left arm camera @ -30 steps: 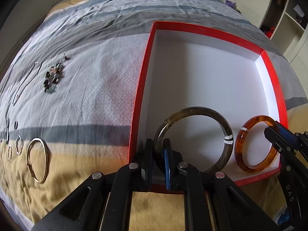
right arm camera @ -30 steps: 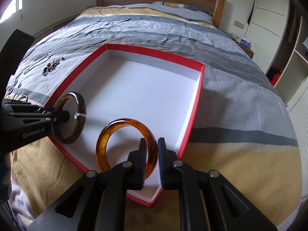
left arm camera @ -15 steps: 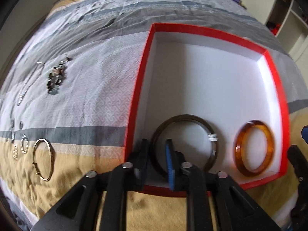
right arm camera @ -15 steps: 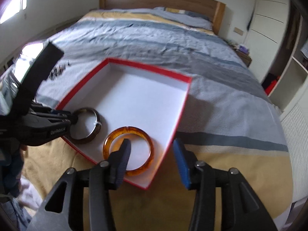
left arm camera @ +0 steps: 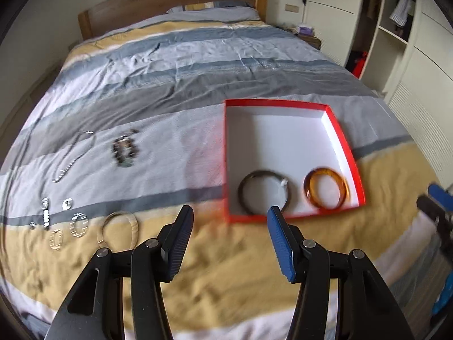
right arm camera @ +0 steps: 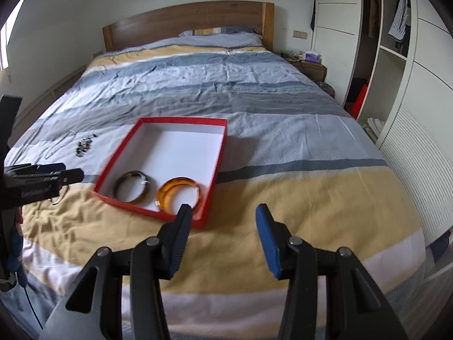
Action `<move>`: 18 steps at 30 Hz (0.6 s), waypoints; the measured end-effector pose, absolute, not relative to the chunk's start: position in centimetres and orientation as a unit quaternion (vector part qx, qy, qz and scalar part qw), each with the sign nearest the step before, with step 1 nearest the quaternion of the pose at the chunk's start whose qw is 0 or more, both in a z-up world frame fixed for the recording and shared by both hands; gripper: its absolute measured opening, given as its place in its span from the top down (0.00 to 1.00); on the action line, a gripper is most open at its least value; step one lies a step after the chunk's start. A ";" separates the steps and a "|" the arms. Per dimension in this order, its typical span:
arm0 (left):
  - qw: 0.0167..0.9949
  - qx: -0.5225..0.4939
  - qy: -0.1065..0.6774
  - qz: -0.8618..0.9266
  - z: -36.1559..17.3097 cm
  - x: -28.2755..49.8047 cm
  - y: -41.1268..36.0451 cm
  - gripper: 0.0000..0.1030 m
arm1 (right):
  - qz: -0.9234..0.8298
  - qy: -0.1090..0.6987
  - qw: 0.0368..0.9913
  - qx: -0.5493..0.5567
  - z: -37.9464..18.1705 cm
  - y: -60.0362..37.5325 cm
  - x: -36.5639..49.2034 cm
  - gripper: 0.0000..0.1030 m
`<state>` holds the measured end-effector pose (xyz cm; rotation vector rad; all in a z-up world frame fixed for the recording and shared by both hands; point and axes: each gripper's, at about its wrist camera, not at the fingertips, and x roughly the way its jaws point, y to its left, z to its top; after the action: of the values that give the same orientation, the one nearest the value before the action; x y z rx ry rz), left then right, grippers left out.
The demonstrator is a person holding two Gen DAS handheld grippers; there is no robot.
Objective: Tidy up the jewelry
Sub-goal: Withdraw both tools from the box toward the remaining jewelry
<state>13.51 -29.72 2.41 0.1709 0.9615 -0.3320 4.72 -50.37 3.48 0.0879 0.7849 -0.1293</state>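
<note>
While both bangles lie loose in the tray: risks first, then contents.

Bed (right arm camera: 254,119): soft, rumpled quilt under everything; likely to give under any pressing reach, so small pieces could sink into folds or slide.

Red box (left arm camera: 344,147): shallow tray, white inside, resting on the quilt near the foot of the bed; may tip or skid if a finger catches its low near wall (nothing seen bracing it).

Box contents: dark bangle (left arm camera: 264,192) lying flat on the left, amber bangle (left arm camera: 325,188) flat beside it on the right, close together but seemingly not touching; far half bare.

Left gripper (left arm camera: 230,240): jaws partly apart and just opening, nothing between them; hovering above the yellow band of quilt, short of the box.

Right gripper (right arm camera: 220,235): jaws partly apart, empty; off the near right corner of the box, left finger overlapping the wall only in view.

Still outside the box: gold bangle (left arm camera: 119,226), small hoops (left arm camera: 78,225), bead cluster (left arm camera: 124,148), thin chain (left arm camera: 75,154), all on the quilt well left of the box.

Chain and beads: probably hardest to lift; could slip through or snag fabric if pinched carelessly.

Small hoops and tiny bits: blurred, easily missed or flicked away.
</note>
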 end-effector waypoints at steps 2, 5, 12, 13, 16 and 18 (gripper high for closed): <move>0.873 0.087 0.456 -0.152 3.0 12.5 -27.4 0.48 | -0.054 0.372 0.926 0.046 4.3 -48.6 3.8 0.56; 0.882 0.088 0.442 -0.135 3.8 10.6 -23.3 0.48 | -0.039 0.359 0.931 0.044 5.5 -45.3 2.7 0.56; 0.897 0.052 0.429 -0.091 4.7 6.7 -12.1 0.44 | 0.007 0.339 0.940 0.040 7.5 -37.8 1.3 0.57; 0.898 0.047 0.429 -0.084 4.6 6.4 -10.6 0.44 | 0.013 0.338 0.940 0.041 7.6 -36.7 1.2 0.57; 0.901 0.026 0.429 -0.053 4.1 5.3 -5.6 0.44 | 0.029 0.334 0.941 0.041 7.7 -34.2 1.4 0.57; 0.902 0.013 0.431 -0.029 3.6 4.9 -2.9 0.44 | 0.038 0.334 0.941 0.041 7.5 -33.0 1.6 0.57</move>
<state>4.89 -2.90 3.59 0.0278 0.8911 -0.0593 1.58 -32.98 7.54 0.0829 0.6815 0.0770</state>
